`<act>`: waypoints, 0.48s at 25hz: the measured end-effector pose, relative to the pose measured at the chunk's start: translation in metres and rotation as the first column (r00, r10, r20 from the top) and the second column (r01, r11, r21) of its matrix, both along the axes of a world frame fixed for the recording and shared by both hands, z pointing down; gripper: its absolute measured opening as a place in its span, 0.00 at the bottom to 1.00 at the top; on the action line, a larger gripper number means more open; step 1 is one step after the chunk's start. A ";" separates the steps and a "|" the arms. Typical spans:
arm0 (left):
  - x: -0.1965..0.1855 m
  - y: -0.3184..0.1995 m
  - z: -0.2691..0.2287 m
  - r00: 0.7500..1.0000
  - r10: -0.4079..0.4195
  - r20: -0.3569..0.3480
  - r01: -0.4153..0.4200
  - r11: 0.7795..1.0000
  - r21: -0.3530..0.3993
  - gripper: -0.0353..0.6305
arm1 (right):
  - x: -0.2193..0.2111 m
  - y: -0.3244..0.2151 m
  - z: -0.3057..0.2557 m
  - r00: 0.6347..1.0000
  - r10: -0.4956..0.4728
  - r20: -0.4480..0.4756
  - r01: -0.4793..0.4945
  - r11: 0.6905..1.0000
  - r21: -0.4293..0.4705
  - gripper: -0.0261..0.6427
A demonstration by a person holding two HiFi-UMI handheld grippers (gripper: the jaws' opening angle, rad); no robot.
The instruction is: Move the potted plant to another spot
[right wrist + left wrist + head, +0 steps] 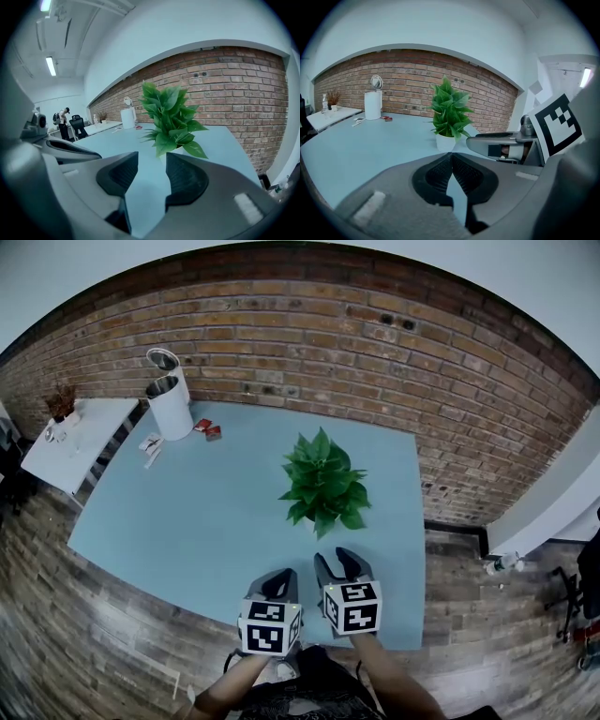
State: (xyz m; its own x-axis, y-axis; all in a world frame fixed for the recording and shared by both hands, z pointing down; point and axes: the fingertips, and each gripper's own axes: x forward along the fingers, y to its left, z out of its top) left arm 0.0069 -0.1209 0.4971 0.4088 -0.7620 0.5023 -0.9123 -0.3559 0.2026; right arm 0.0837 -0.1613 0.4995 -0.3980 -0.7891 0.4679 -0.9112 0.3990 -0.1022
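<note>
Head view: approach step — potted plant [323, 482] upright on the blue table [187, 512], right gripper [335, 559] just short of the plant, jaws apart, empty, left gripper [280, 575] beside it, jaws together — next, reach in and grip the plant low.

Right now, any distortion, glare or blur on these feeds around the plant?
Head view: strong fisheye bows the brick wall; potted plant sharp, evenly lit. Left gripper view: dark vignette, ceiling light glares upper right. Right gripper view: potted plant crisp, no glare.
</note>
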 end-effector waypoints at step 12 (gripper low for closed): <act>0.002 -0.039 0.008 1.000 -0.025 0.004 0.025 0.999 -0.020 0.05 | -0.003 -0.045 0.029 1.000 0.003 0.008 -0.003 0.999 -0.044 0.43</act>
State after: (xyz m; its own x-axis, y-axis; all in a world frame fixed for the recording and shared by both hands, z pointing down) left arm 0.0084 -0.1602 0.5056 0.3875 -0.7620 0.5189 -0.9218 -0.3288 0.2055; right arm 0.0803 -0.2067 0.5286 -0.3996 -0.7692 0.4987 -0.9114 0.3915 -0.1264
